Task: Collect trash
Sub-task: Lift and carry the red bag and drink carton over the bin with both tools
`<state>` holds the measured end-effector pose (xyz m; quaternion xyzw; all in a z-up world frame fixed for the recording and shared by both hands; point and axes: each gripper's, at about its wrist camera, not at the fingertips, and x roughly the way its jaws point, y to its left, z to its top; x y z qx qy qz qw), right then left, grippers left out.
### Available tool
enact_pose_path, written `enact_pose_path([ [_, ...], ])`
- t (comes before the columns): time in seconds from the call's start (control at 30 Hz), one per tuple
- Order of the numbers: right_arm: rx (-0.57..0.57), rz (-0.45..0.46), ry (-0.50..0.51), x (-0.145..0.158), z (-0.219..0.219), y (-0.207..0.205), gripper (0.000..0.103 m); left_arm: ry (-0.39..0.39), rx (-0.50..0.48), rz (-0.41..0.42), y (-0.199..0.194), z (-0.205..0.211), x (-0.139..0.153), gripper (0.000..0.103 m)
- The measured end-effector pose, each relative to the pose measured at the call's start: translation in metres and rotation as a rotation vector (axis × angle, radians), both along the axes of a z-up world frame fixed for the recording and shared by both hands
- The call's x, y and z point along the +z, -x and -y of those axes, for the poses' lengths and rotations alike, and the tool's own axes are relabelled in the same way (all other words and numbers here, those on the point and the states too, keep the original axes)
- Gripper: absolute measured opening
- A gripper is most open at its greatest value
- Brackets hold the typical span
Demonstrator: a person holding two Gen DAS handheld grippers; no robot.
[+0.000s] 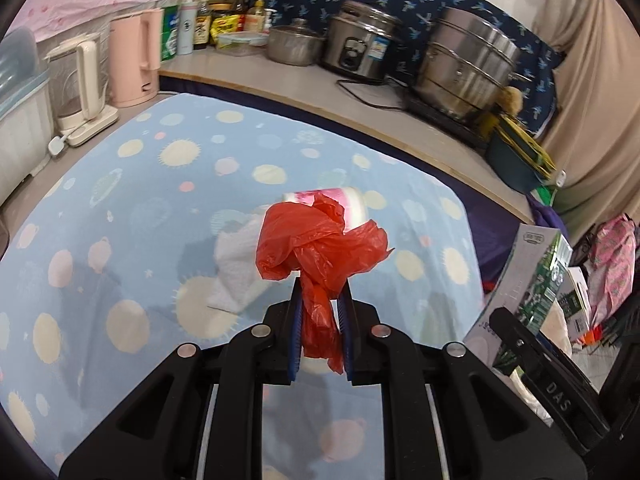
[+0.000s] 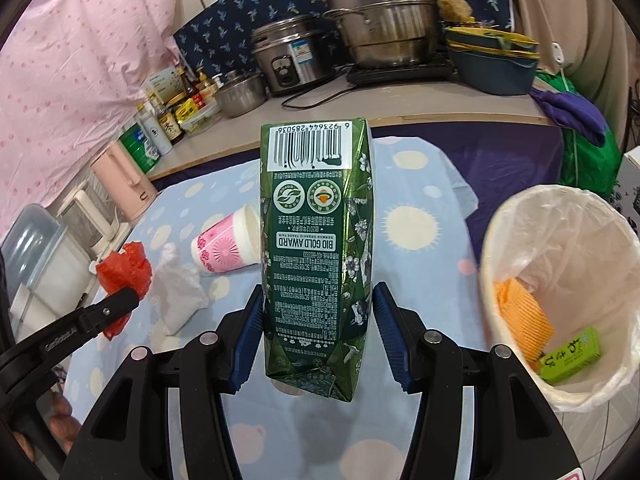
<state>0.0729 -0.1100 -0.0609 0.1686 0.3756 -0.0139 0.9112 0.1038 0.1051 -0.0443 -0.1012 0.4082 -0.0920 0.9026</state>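
1. The red plastic bag (image 1: 320, 240), pinched in the left gripper (image 1: 320, 300), hides part of the pink cup (image 1: 352, 204) lying on the tablecloth (image 1: 120, 184).
2. The right gripper (image 2: 318, 312) clamps the green carton (image 2: 316, 240), lifted above the cloth.
3. The lined bin (image 2: 560, 280) holds an orange wrapper (image 2: 520, 316) and a green box (image 2: 572, 354); its right side is cut off.

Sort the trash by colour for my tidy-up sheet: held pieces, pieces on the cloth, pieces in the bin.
Red: 1, plastic bag
Green: 2, carton, small box
Pink-white: 1, cup
White: 1, tissue
Orange: 1, crumpled piece
Total: 6
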Motion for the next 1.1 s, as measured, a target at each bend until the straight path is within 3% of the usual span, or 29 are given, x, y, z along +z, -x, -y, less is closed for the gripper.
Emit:
enact_pose_path([
  [0.6,-0.188,0.016,-0.036,-0.005,0.101,0.052,0.051,0.008,-0.224,0.032,0.048,0.098,0.025,0.015],
  [1.1,-0.305,0.002,-0.05,-0.02,0.161,0.079,0.051,-0.042,-0.383,0.013,0.062,0.18,0.016,0.015],
])
